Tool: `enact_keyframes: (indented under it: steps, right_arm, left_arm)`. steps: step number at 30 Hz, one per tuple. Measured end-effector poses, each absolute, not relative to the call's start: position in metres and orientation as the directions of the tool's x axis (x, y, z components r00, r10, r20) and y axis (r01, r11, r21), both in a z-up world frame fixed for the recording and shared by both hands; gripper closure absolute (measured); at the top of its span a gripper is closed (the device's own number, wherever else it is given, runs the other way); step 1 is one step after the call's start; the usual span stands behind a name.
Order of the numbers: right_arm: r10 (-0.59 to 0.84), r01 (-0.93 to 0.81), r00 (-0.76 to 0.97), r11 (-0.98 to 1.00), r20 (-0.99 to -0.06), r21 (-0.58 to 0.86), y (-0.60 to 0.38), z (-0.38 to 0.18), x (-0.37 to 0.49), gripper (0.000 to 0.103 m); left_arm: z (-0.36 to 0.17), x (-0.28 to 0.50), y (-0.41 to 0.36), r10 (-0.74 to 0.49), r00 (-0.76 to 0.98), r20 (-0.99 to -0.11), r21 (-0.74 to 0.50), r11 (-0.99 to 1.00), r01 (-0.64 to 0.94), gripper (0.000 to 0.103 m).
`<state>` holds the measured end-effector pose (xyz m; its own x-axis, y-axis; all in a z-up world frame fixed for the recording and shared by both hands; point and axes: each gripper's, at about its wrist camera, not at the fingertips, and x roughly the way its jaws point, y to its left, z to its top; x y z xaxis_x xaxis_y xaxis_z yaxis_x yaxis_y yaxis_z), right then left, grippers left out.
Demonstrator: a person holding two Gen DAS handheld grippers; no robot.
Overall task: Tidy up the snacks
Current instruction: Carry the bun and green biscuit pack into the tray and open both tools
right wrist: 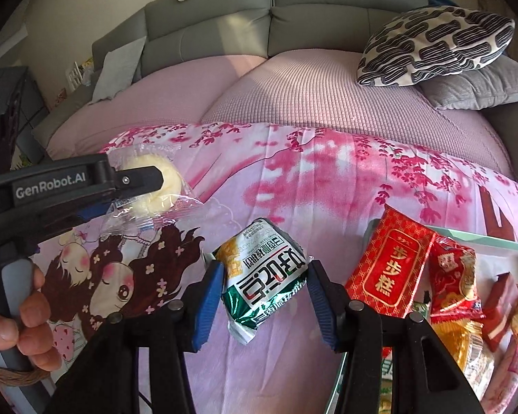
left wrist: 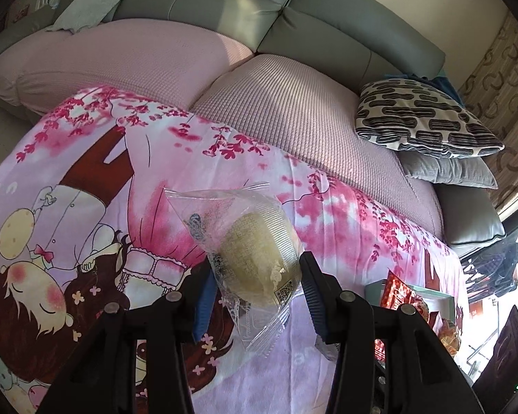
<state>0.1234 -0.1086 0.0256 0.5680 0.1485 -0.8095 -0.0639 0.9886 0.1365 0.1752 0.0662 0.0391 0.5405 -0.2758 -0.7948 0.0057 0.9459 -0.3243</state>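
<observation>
The pastry is sitting pinched in the left gripper; the green packet is hanging clamped in the right gripper, long axis along the fingers, the snack tray lying just right.

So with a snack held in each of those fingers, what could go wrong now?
The left gripper pinches the round pastry in clear wrap near one end, so it might squash or slide out. The right gripper holds the green and white packet; dropping it onto the crowded tray could topple the leaning red packet.
</observation>
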Motion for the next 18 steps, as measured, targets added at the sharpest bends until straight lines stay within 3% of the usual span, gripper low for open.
enact_keyframes:
  steps: [18]
  right_arm:
    - [0.101,0.052,0.618,0.984,-0.780,0.168,-0.143,0.048,0.079,0.051]
  left_arm:
    - [0.079,0.126,0.041,-0.305,0.593,-0.745,-0.275,0.951,0.143,0.055]
